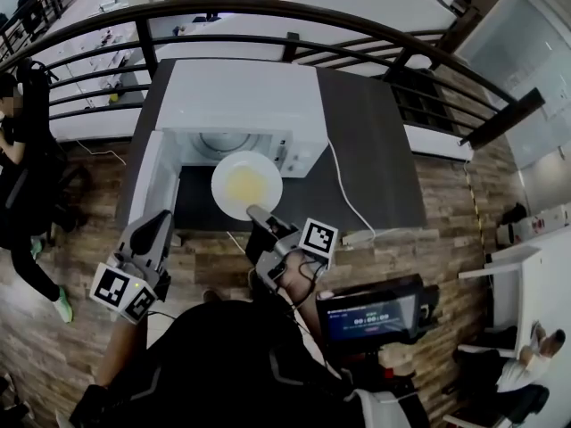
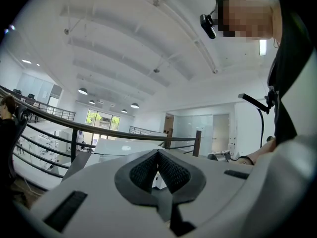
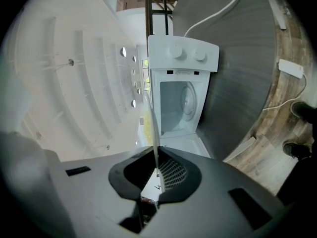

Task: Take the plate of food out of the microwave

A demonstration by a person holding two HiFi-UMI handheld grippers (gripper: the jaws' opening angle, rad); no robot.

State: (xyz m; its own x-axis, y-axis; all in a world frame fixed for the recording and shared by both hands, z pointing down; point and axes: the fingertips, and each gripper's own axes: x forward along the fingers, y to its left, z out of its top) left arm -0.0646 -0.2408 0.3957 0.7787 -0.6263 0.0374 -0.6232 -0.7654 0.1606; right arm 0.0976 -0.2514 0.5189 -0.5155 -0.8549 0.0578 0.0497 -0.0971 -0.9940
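I have the right gripper [image 1: 255, 212] clamped on the near rim of the white plate [image 1: 221, 178]. In the right gripper view the plate runs edge-on between the pads. The plate is outside the white microwave [image 1: 241, 96], just in front of its open cavity and above the dark grey table [image 1: 375, 150]. Yellow food [image 1: 244, 187] sits on it. The microwave door [image 1: 150, 181] is swung open to the left. My left gripper [image 1: 157, 221] is low at the left, near the door's outer edge, its jaws together with nothing between them. A white cable [image 1: 350, 199] runs from the microwave across the table. A black screen [image 1: 370, 315] is by my right side.
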